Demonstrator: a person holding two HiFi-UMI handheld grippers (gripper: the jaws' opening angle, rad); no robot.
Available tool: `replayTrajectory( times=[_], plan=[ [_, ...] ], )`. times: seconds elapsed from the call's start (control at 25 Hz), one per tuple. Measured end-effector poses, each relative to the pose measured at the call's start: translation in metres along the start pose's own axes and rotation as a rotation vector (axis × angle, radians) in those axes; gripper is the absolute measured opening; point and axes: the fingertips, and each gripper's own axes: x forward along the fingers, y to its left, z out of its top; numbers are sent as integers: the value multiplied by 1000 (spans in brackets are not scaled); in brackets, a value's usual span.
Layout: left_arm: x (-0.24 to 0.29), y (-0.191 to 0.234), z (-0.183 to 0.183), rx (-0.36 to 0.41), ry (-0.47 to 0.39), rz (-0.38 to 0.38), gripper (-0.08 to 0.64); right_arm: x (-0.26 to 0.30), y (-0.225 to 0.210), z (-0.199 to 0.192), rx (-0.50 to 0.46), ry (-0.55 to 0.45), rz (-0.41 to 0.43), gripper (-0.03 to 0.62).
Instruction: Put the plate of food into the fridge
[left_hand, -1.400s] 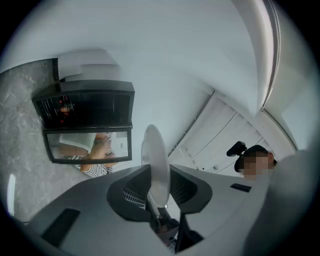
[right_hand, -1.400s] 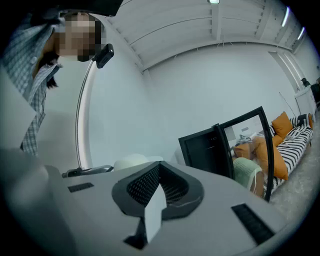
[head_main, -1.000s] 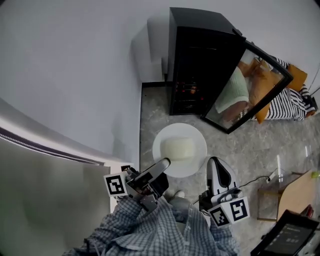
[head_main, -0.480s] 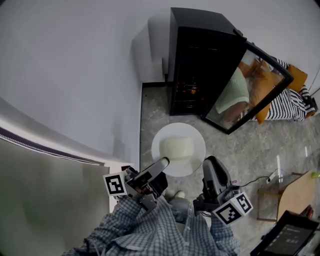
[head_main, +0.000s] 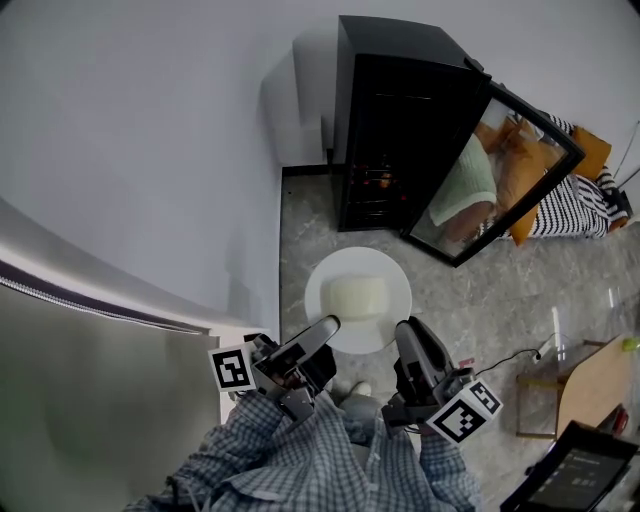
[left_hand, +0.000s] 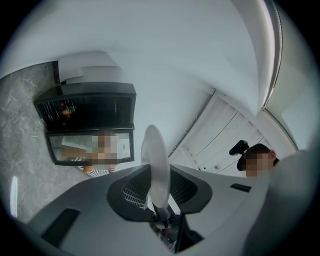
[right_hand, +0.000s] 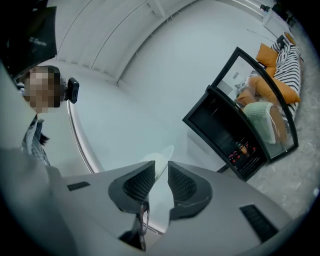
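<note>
The fridge (head_main: 400, 140) interior is dark, its shelves hard to read; the pale food (head_main: 357, 297) cannot be identified; the plate (head_main: 325, 275) hangs before the open fridge, well apart from it; the left gripper (head_main: 326, 326) clamps its near rim; the right gripper (head_main: 405, 332), jaws opening, has the rim at its tips, not pressed.

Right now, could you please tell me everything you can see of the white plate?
The plate is round, white and glossy, held level above the floor before the open fridge, carrying a pale block of food. The left gripper clamps its near rim; the fingers of the right gripper are opening around its rim.
</note>
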Motion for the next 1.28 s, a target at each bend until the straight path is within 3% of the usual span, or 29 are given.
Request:
replayTrajectory(
  times=[0.24, 0.52, 0.76, 1.28],
  plan=[
    [0, 1, 2, 5, 7, -6, 97, 2, -3, -5, 48, 31, -1, 63],
    [2, 0, 1, -11, 17, -18, 97, 12, 8, -14, 240, 86, 86, 61],
    [3, -1, 0, -21, 10, -11, 97, 11, 6, -15, 375, 12, 64, 61],
    [-3, -2, 0, -26, 28, 6, 97, 10, 8, -22, 414, -32, 65, 61]
  ],
)
